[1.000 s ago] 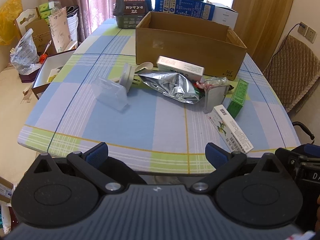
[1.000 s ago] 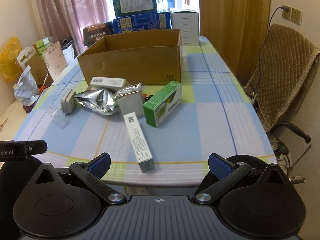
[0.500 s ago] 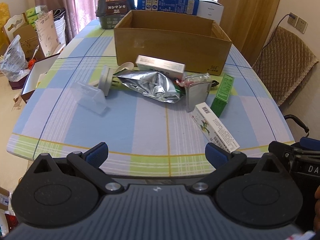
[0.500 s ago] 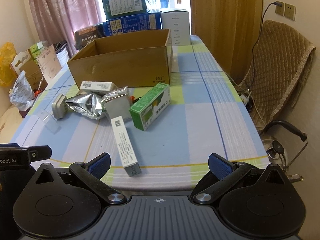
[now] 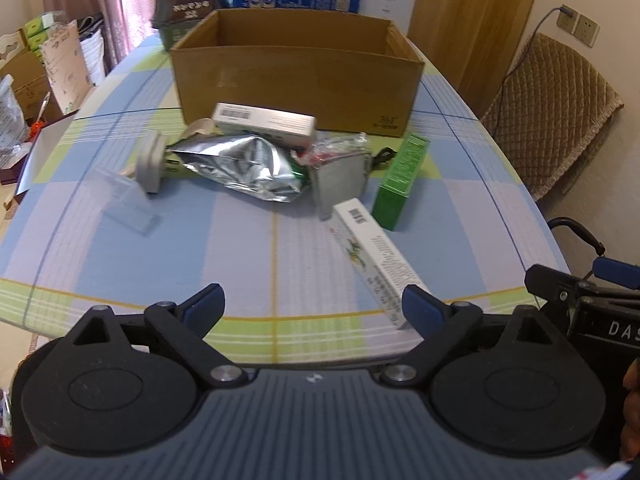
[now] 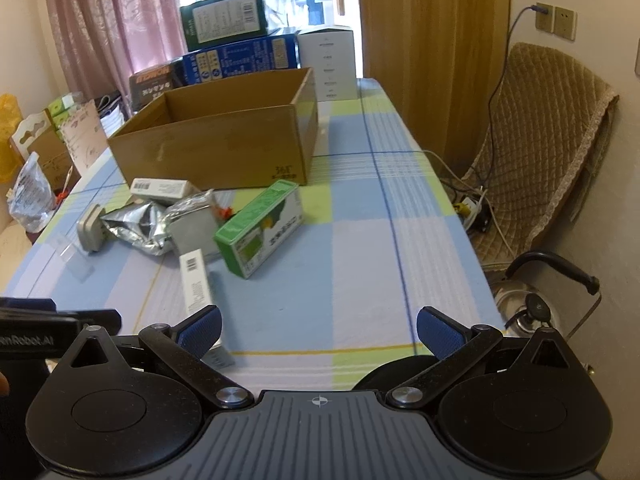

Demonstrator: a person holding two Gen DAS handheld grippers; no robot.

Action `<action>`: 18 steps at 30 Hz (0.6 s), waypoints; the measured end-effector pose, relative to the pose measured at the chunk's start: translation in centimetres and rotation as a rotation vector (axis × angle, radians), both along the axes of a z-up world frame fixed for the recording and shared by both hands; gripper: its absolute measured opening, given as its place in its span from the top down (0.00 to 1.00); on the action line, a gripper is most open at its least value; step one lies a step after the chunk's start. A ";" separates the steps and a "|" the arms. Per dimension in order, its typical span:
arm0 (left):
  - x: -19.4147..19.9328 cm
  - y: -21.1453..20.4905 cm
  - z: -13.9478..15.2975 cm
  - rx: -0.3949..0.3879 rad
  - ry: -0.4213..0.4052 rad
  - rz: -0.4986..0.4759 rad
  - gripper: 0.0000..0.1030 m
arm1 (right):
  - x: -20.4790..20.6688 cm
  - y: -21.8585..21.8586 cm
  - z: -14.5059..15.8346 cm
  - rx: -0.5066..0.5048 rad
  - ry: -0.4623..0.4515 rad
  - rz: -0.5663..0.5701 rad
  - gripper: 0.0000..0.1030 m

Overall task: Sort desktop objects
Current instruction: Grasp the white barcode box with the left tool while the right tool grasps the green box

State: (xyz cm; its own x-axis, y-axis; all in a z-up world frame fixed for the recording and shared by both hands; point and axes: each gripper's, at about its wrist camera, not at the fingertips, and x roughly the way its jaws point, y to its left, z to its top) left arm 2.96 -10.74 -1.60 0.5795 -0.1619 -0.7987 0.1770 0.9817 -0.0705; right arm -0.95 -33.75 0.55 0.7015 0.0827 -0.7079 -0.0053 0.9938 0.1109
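Grippers: left gripper (image 5: 312, 306) jaws closing, empty; right gripper (image 6: 320, 330) apparently agape.

We see the long carton (image 5: 374, 258) just ahead-right of our left gripper (image 5: 312, 306); foil pouch (image 5: 248, 166) and plug (image 5: 150, 160) farther ahead-left, cardboard box (image 5: 296, 80) behind them.
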 end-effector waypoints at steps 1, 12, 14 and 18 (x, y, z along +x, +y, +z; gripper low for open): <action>0.1 -0.5 -0.2 0.001 0.003 -0.004 0.11 | 0.1 -0.4 0.0 0.000 -0.002 -0.006 0.02; 2.7 -4.2 -3.5 0.006 0.054 -0.034 0.25 | 2.6 -2.6 -0.9 0.004 0.017 -0.039 0.02; 3.2 -4.6 -4.1 -0.002 0.070 -0.037 0.27 | 3.1 -2.8 -1.2 0.008 0.025 -0.041 0.02; 4.1 -5.5 -5.2 -0.017 0.097 -0.056 0.27 | 4.1 -3.1 -1.9 0.010 0.043 -0.046 0.02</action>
State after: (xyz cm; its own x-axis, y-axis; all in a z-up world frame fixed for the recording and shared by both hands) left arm 7.04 -16.24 -6.79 0.4895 -0.2059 -0.8473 0.2232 0.9689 -0.1064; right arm 3.14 -36.86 -1.40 0.6735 0.0584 -0.7369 0.0457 0.9917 0.1203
